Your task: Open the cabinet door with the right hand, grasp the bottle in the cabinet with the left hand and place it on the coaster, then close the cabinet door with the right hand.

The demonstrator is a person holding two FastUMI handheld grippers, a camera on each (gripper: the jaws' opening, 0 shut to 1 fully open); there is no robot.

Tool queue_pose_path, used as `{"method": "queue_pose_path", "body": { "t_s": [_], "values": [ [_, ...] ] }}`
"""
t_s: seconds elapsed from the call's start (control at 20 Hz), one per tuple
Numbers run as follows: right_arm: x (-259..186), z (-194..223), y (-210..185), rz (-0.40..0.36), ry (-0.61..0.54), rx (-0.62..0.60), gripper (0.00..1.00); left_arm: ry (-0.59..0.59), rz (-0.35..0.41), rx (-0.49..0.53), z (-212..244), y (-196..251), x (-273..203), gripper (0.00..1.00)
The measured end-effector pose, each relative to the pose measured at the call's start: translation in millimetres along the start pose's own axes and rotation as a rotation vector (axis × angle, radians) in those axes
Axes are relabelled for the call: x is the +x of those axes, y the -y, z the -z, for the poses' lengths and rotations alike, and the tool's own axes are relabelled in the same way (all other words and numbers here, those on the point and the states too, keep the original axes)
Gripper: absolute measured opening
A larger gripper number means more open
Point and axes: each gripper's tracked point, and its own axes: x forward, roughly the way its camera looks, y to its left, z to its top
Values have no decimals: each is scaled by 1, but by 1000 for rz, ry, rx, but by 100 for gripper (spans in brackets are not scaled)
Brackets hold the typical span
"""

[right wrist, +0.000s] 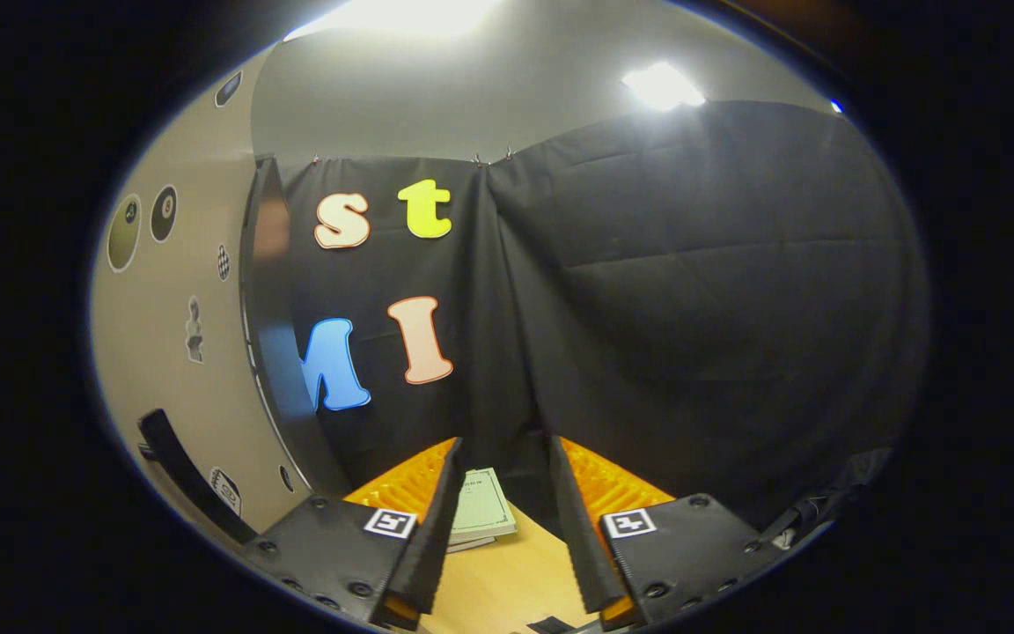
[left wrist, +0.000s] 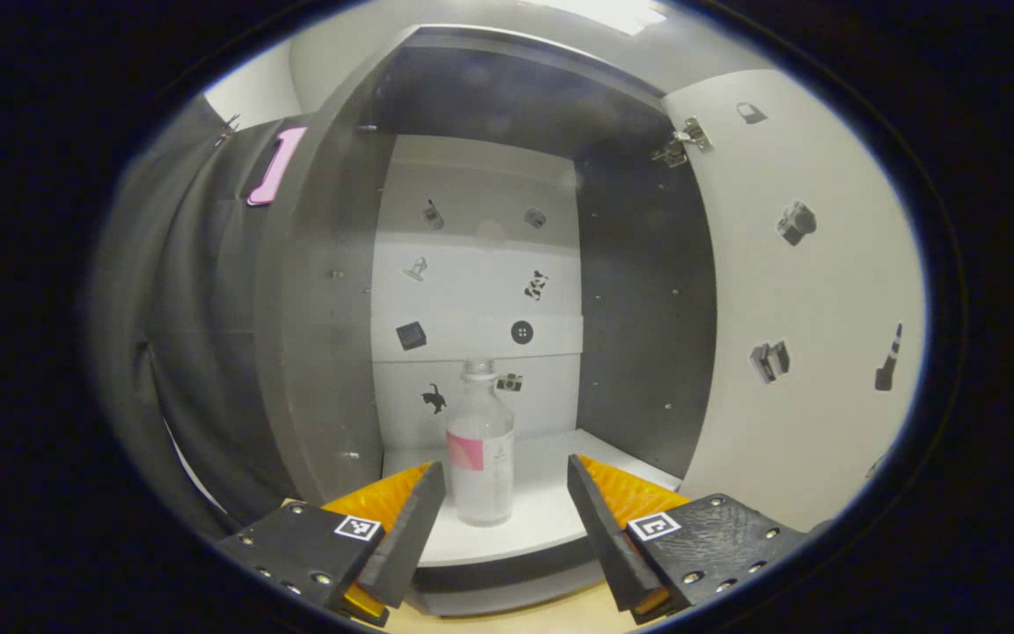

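Note:
In the left gripper view the cabinet (left wrist: 313, 352) stands with its door (left wrist: 806, 308) swung wide to the right. A clear bottle (left wrist: 481, 445) with a pink-and-white label stands upright on the white bottom shelf (left wrist: 542, 519). My left gripper (left wrist: 507, 519) is open just in front of the shelf, its fingers flanking the bottle's base without touching it. In the right gripper view my right gripper (right wrist: 498, 519) is open with nothing between its fingers, to the right of the door (right wrist: 181, 352), whose dark handle (right wrist: 181, 475) shows at lower left.
The cabinet's back panel and door carry small stickers. A greenish booklet (right wrist: 481, 515) lies on the wooden table (right wrist: 507, 581) ahead of the right gripper. Black cloth hangs behind the table and left of the cabinet.

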Motion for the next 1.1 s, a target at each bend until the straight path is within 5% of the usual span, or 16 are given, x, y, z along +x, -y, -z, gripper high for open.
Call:
{"method": "queue_pose_path", "body": {
  "t_s": [0.05,0.25,0.9,1.1],
  "values": [
    [9,3,1,-1,-12,-9,74,-5,-7,1,2,0,9,88],
    [35,15,10,18,-46,-23,93,-26,-38,-17,10,-11,39,87],
    [97,26,22,56,-84,103,97,-42,-38,16,21,-17,81,86],
    [108,33,23,58,-100,98,98,-50,-39,39,22,-16,88,74]
  ]
}}
